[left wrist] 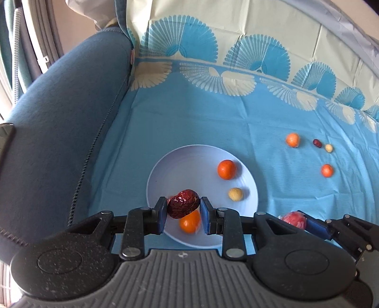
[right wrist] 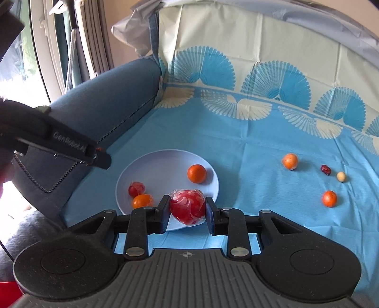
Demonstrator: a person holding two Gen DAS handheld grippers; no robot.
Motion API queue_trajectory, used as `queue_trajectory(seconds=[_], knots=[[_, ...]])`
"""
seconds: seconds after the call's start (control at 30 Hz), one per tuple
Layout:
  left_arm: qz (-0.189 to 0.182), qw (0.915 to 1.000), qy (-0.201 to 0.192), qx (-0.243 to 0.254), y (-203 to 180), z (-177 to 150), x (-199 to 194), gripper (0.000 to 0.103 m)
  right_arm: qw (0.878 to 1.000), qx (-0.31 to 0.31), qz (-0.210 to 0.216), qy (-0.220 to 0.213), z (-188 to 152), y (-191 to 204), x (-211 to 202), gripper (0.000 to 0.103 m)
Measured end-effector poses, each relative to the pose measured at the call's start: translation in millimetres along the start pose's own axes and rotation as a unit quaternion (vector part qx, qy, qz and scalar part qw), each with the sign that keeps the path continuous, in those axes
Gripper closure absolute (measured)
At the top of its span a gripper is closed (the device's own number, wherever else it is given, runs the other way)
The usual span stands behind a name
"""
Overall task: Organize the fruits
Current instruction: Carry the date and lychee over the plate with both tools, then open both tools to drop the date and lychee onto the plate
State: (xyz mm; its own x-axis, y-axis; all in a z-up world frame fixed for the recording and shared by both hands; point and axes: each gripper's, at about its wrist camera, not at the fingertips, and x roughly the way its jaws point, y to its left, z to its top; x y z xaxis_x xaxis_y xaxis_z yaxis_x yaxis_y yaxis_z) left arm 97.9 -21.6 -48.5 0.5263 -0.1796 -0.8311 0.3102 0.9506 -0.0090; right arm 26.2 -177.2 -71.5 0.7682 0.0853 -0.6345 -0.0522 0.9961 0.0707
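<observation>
My left gripper (left wrist: 182,209) is shut on a wrinkled dark red date (left wrist: 183,203), held just above the near side of a pale blue plate (left wrist: 189,163). On that plate lie an orange (left wrist: 227,169), a pale round fruit (left wrist: 235,194) and a second orange (left wrist: 189,224) under the date. My right gripper (right wrist: 188,209) is shut on a red fruit in clear wrap (right wrist: 188,205), over the plate's near right rim (right wrist: 213,189). In the right wrist view the plate also holds a small red wrapped fruit (right wrist: 136,188).
On the blue patterned cloth (right wrist: 248,142) to the right lie two oranges (right wrist: 290,161) (right wrist: 329,198), a small date (right wrist: 325,169) and a pale ball (right wrist: 340,177). A blue sofa armrest (left wrist: 59,118) rises on the left. The cloth-covered backrest (left wrist: 236,21) stands behind.
</observation>
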Motion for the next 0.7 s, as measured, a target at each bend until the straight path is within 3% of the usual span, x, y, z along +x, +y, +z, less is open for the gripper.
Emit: queue_trajectory(seconds=[0.3, 0.5, 0.53, 0.57, 0.6, 0.67, 0.7], knots=[[0.008, 0.9994, 0.033, 0.009, -2, 15, 85, 0.070, 0.998, -0.028, 0.007, 0.048, -4, 3, 81, 0.071], [0.019, 0.9986, 0.041, 0.025, -2, 16, 107, 0.068, 0.998, -0.028, 0.009, 0.062, -8, 1, 101, 0.070], [0.019, 0.9986, 0.040, 0.030, -2, 16, 107, 0.047, 0.998, -0.028, 0.010, 0.063, -7, 0, 102, 0.069], [0.021, 0.9986, 0.037, 0.032, -1, 16, 104, 0.017, 0.997, -0.028, 0.014, 0.066, -6, 0, 101, 0.059], [0.029, 0.9987, 0.029, 0.028, 1, 16, 98, 0.005, 0.997, -0.027, 0.014, 0.066, -4, -2, 99, 0.040], [0.034, 0.9992, -0.002, 0.022, 6, 12, 79, 0.000, 0.998, -0.022, 0.005, 0.051, 0, -4, 86, 0.017], [0.031, 0.9992, -0.004, 0.024, 8, 10, 70, 0.000, 0.999, -0.022, 0.005, 0.045, 2, -6, 78, 0.014]])
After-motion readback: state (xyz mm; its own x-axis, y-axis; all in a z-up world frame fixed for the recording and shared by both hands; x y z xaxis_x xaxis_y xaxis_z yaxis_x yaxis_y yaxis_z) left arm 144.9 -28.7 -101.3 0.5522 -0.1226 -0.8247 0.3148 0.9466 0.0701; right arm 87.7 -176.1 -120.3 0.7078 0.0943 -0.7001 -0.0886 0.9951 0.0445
